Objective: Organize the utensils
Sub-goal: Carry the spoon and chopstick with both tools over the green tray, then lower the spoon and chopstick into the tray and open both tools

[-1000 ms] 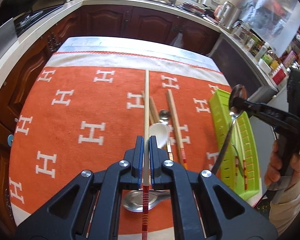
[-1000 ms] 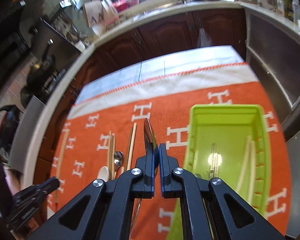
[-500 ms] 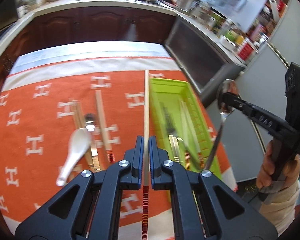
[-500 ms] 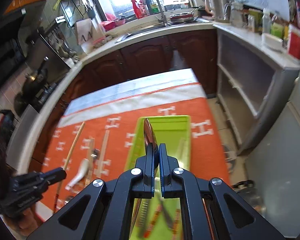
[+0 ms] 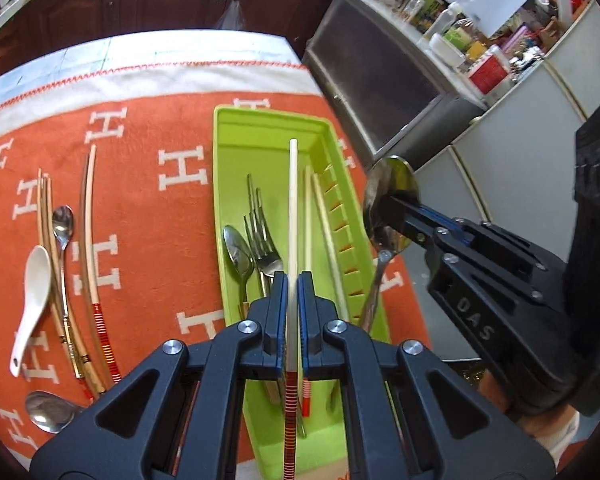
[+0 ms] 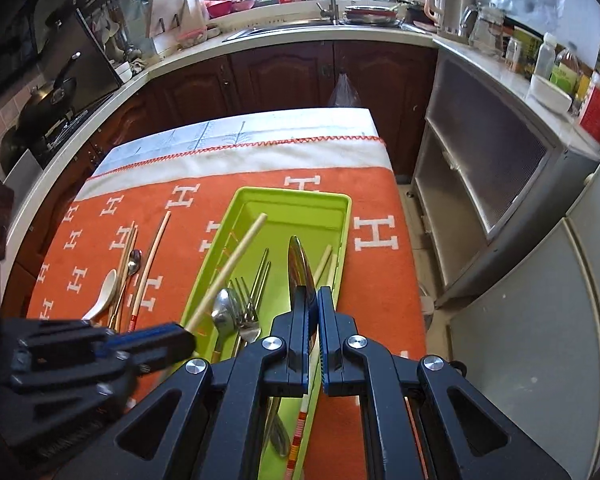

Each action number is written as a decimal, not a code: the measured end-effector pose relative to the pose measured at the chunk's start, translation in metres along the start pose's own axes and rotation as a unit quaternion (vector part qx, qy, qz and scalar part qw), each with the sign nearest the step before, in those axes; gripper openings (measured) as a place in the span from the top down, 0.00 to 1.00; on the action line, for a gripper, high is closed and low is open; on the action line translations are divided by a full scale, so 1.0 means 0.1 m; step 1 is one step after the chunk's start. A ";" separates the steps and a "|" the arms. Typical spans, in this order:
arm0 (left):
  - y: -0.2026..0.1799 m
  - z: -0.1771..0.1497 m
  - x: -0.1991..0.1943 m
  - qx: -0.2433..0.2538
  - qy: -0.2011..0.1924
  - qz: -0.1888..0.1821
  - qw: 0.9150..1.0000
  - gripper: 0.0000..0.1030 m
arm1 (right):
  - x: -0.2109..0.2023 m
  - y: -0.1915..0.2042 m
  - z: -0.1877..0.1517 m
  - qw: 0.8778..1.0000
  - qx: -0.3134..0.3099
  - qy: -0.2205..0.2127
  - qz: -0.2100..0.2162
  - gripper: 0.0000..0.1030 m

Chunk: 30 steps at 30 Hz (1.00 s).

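My left gripper [image 5: 293, 280] is shut on a long pale chopstick [image 5: 292, 200] with a red-striped end, held lengthwise above the lime-green tray [image 5: 260, 128]. In the tray lie a metal spoon [image 5: 238, 252], forks [image 5: 265, 248] and two chopsticks [image 5: 320, 216]. My right gripper [image 5: 392, 204] is shut on a large metal spoon [image 5: 396, 178], which hangs over the tray's right rim. In the right wrist view the right gripper [image 6: 313, 292] grips that spoon [image 6: 298, 264] edge-on over the tray [image 6: 292, 196]. The left gripper [image 6: 186, 338] and its chopstick [image 6: 236, 264] are at lower left.
On the orange H-patterned cloth [image 5: 148, 208] left of the tray lie a white ceramic spoon [image 5: 32, 292], a small metal spoon [image 5: 63, 220], several chopsticks [image 5: 90, 240] and a big metal spoon [image 5: 48, 412]. The table edge runs just right of the tray, with grey cabinets [image 6: 480, 184] beyond.
Both grippers have swung right, from above the loose utensils on the cloth to above the green tray. The left one still grips the chopstick and the right one the spoon.
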<state>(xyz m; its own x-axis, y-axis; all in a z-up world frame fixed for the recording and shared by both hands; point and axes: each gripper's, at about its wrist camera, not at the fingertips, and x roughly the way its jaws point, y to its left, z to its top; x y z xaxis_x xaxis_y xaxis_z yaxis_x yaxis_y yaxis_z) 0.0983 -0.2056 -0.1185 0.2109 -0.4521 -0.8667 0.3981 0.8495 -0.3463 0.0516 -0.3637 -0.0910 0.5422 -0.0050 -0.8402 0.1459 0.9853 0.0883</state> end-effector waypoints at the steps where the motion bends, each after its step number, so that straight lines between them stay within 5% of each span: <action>1: 0.01 -0.01 0.05 -0.003 0.003 0.003 1.000 0.97 | 0.09 0.02 0.03 1.000 0.001 0.005 0.002 0.97; 7: 0.04 -0.08 0.16 0.013 0.008 0.034 0.999 0.97 | 0.38 0.13 0.09 1.000 0.005 0.022 0.004 0.95; 11: 0.07 -0.14 0.07 0.026 0.006 0.048 0.998 0.93 | 0.45 0.17 0.08 0.999 0.022 0.026 0.011 0.81; 14: 0.11 -0.19 -0.06 0.036 0.002 0.056 0.998 0.79 | 0.46 0.24 0.05 0.999 0.025 0.025 0.012 0.81; 16: 0.13 -0.23 -0.18 0.038 -0.008 0.068 0.997 0.61 | 0.42 0.28 0.02 0.999 0.028 0.025 0.014 0.81; 30: 0.56 -0.54 -0.94 0.043 -0.068 0.132 0.988 0.60 | 0.23 0.55 -0.39 0.997 0.070 0.035 0.024 0.80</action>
<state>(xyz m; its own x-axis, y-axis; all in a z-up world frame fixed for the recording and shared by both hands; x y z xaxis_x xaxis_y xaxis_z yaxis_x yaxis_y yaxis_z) 0.0525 -0.1012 -0.0753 0.4329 -0.2544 -0.8648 0.3853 0.9195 -0.0776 0.0402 -0.3025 -0.1266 0.4933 0.0586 -0.8679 0.2375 0.9508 0.1992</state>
